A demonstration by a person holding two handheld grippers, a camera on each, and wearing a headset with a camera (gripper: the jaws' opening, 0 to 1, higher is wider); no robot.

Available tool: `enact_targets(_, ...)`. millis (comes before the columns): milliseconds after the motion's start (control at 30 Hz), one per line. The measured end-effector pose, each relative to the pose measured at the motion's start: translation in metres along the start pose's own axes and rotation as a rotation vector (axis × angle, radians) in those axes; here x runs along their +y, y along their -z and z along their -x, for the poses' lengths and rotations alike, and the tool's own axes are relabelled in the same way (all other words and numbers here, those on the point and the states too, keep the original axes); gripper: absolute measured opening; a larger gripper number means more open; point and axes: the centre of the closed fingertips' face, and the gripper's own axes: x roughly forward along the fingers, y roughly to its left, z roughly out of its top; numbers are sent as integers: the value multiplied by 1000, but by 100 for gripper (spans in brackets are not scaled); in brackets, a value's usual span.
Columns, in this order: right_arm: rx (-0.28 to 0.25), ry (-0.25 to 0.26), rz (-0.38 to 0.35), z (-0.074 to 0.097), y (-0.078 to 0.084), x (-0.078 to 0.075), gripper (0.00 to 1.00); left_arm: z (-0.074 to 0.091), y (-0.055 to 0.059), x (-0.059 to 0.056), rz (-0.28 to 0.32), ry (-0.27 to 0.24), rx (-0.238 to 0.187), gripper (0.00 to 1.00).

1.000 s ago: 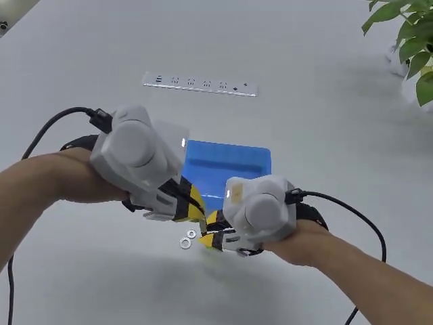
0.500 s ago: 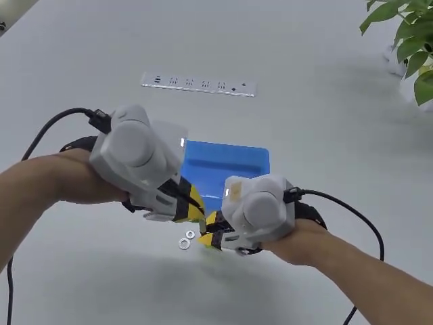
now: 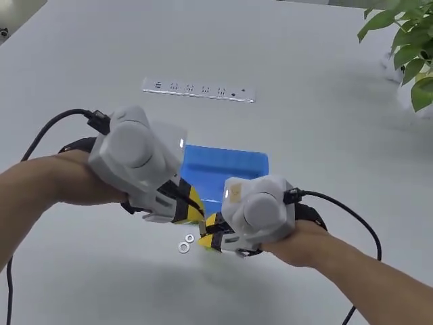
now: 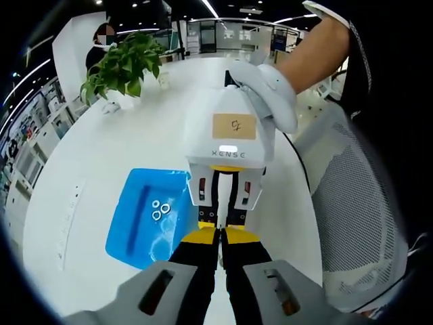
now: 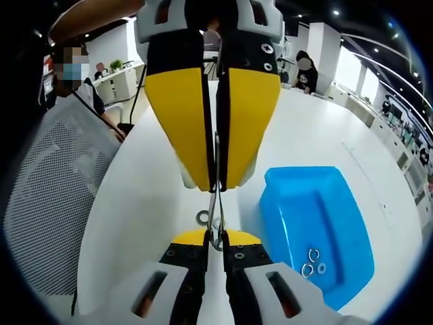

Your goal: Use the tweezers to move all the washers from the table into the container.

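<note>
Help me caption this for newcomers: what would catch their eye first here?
The left gripper and right gripper meet tip to tip in the middle of the head view, both shut on thin metal tweezers. Just behind them sits a bright blue container with three washers inside. Two loose washers lie on the white table below the jaws.

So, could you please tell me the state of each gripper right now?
Left gripper: shut on the tweezers.
Right gripper: shut on the same tweezers, at the other end.
</note>
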Motion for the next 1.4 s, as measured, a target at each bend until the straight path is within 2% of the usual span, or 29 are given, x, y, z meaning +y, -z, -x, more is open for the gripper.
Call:
enact_targets(333,9,4,36,13,-11,2,10,13,-11,-5,-15,-16,-5,6)
enact_targets(767,8,40,53,35,-27,-7,10,31,-32,-1,-43,-35,-18,6)
enact_targets(1133,8,75,72,48,-35,-27,10,40,-46,15,-74,-55,-26,6)
enact_targets(1400,4,98,71,52,-35,-49,10,39,-50,35,-90,-66,-29,6)
